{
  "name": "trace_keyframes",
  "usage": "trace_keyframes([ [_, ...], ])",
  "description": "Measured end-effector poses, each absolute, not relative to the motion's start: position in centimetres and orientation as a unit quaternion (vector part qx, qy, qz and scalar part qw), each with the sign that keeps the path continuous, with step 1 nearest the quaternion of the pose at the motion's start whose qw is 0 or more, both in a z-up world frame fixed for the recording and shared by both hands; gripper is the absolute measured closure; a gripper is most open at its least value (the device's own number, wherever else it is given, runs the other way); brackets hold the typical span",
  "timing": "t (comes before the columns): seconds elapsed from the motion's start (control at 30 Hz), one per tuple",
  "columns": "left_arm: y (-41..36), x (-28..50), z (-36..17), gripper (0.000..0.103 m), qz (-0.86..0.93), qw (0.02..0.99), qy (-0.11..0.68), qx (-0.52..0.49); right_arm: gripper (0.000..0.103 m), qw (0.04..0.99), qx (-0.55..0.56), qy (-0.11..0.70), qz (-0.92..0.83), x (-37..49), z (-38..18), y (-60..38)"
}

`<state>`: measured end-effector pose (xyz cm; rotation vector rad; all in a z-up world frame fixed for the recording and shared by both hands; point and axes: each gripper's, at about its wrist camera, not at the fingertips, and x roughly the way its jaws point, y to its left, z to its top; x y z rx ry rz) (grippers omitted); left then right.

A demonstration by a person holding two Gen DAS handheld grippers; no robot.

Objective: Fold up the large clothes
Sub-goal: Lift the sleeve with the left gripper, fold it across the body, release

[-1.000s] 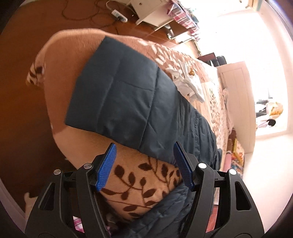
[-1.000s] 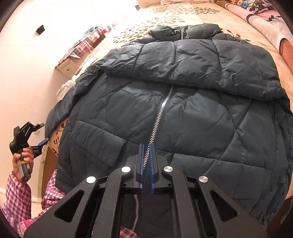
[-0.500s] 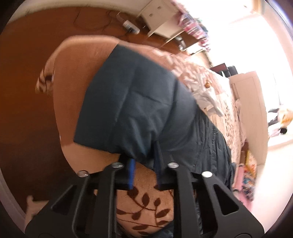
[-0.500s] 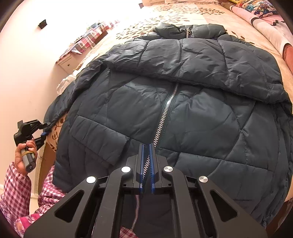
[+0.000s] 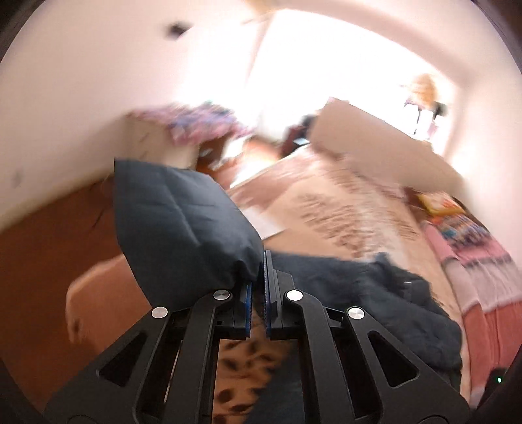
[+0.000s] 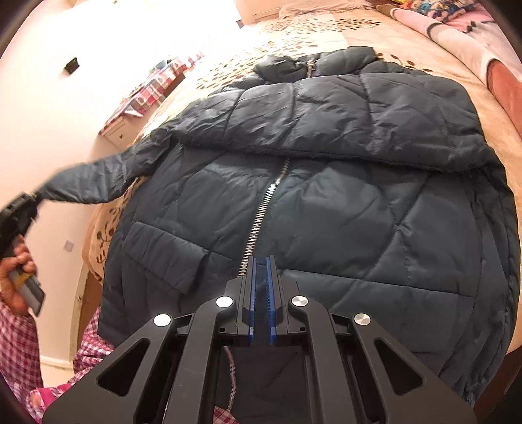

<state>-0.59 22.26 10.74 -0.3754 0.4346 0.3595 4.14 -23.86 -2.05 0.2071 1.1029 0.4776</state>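
Observation:
A dark blue quilted jacket [image 6: 326, 202] lies front up on the bed, its zipper [image 6: 261, 218] running down the middle and its collar at the far end. My right gripper [image 6: 260, 264] is shut on the jacket's bottom hem at the zipper. My left gripper [image 5: 257, 261] is shut on the end of the jacket's left sleeve [image 5: 182, 225] and holds it lifted off the bed. In the right wrist view the sleeve [image 6: 98, 182] stretches out to the left toward the left gripper [image 6: 31, 200]. The left wrist view is blurred.
The bed has a beige leaf-patterned cover [image 6: 310, 36]. A pink blanket [image 6: 456, 26] lies along the far right side. A white cabinet with checked cloth [image 6: 140, 101] stands by the wall on the left. Brown floor [image 5: 49, 248] lies beside the bed.
My left gripper closed on the sleeve end and lifted it up and outward, stretching the sleeve off the bed. The right gripper stayed shut on the hem and moved slightly.

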Motion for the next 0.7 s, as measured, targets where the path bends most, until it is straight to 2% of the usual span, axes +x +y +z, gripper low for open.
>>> trace_keyframes([
  [0.17,15.0,2.1,16.8,0.098,0.059,0.975,0.180,-0.112,0.095,0.830,0.124,0.500,0.212,3.7,-1.9,-27.0],
  [0.3,8.3,4.6,17.8,0.098,-0.036,0.978,0.193,-0.065,0.095,0.841,0.154,0.483,0.187,3.5,-1.7,-30.5],
  [0.47,0.0,6.9,14.2,0.098,-0.135,0.957,0.254,-0.028,0.095,0.850,0.194,0.466,0.149,3.1,-1.7,-34.8],
  [0.63,-6.4,10.3,7.1,0.098,-0.176,0.921,0.347,0.000,0.095,0.851,0.218,0.460,0.129,2.8,-1.9,-37.2],
  [0.7,-7.6,10.6,4.4,0.093,-0.185,0.905,0.382,0.009,0.095,0.851,0.218,0.461,0.128,2.7,-2.0,-37.5],
])
